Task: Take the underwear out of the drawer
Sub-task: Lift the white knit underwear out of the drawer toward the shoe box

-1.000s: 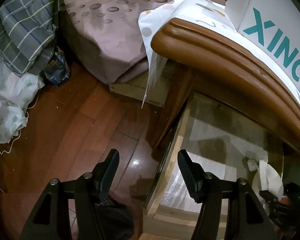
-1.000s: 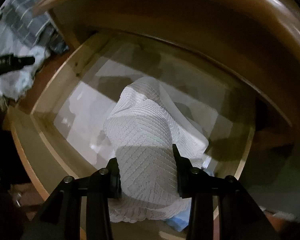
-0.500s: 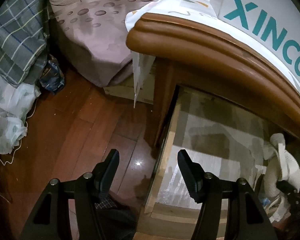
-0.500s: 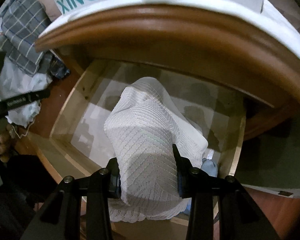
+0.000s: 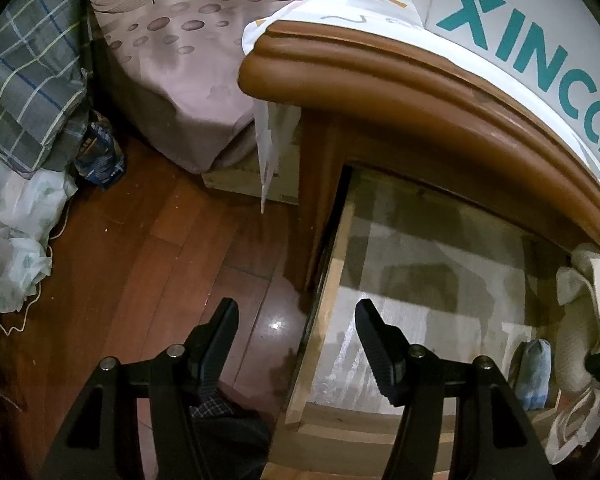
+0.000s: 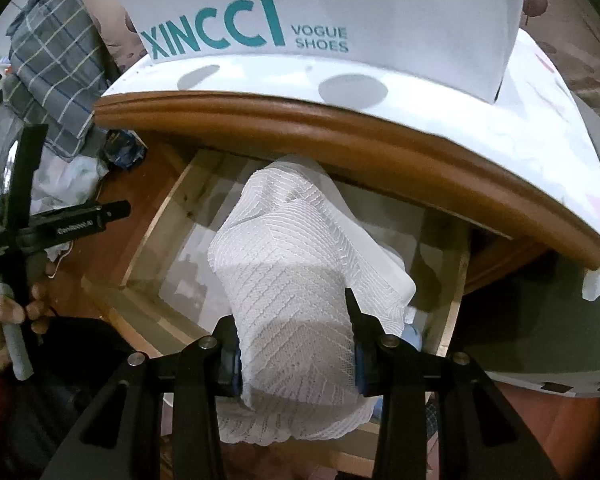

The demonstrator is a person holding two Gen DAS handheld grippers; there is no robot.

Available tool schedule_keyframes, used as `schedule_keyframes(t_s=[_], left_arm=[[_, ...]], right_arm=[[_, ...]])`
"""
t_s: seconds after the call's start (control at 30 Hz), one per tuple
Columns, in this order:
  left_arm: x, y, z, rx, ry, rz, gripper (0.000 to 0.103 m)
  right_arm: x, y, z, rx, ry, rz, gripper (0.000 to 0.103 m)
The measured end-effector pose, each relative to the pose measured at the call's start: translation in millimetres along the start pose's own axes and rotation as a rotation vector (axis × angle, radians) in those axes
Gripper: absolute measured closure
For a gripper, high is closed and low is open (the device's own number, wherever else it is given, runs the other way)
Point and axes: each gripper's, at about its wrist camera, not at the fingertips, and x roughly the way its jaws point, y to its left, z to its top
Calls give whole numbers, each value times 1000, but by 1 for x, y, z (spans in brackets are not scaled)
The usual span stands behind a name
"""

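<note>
White knitted underwear [image 6: 296,300] hangs bunched between the jaws of my right gripper [image 6: 292,320], which is shut on it above the open wooden drawer [image 6: 152,236]. In the left wrist view the same underwear [image 5: 592,292] shows at the far right over the drawer [image 5: 332,276]. My left gripper [image 5: 296,320] is open and holds nothing, hovering over the drawer's left wall and the floor. It also appears as a black tool [image 6: 60,228] in a hand at the left of the right wrist view. A blue folded item [image 5: 534,372] lies in the drawer's right corner.
The nightstand's brown rounded top edge [image 5: 420,84] overhangs the drawer and carries a white shoe box [image 6: 320,16] on a cloth. A bed with a dotted sheet [image 5: 180,48], a plaid blanket [image 5: 24,72] and white plastic bags [image 5: 12,232] border the wooden floor [image 5: 140,260].
My right gripper has risen with the underwear, lifting it out of the drawer so the nightstand top and shoe box come into view. The left gripper has only rolled slightly.
</note>
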Motion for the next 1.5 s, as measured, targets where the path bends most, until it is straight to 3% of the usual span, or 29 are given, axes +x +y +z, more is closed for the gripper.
schedule_keyframes(t_s=[0.2, 0.5, 0.87, 1.13, 1.5], left_arm=[[-2, -13, -3, 55, -1, -23, 41], [-1, -43, -12, 208, -8, 12, 41], [-2, -36, -8, 164, -10, 3, 41], [-12, -38, -10, 187, -53, 16, 41], [-19, -38, -8, 193, -78, 0, 41]], right_arm=[[-18, 2, 5, 4, -16, 7, 67], [-42, 2, 3, -18, -33, 19, 67], [-87, 14, 3, -32, -88, 26, 68], [-141, 23, 30, -47, -192, -4, 68], [-195, 35, 105, -82, -336, -67, 68]])
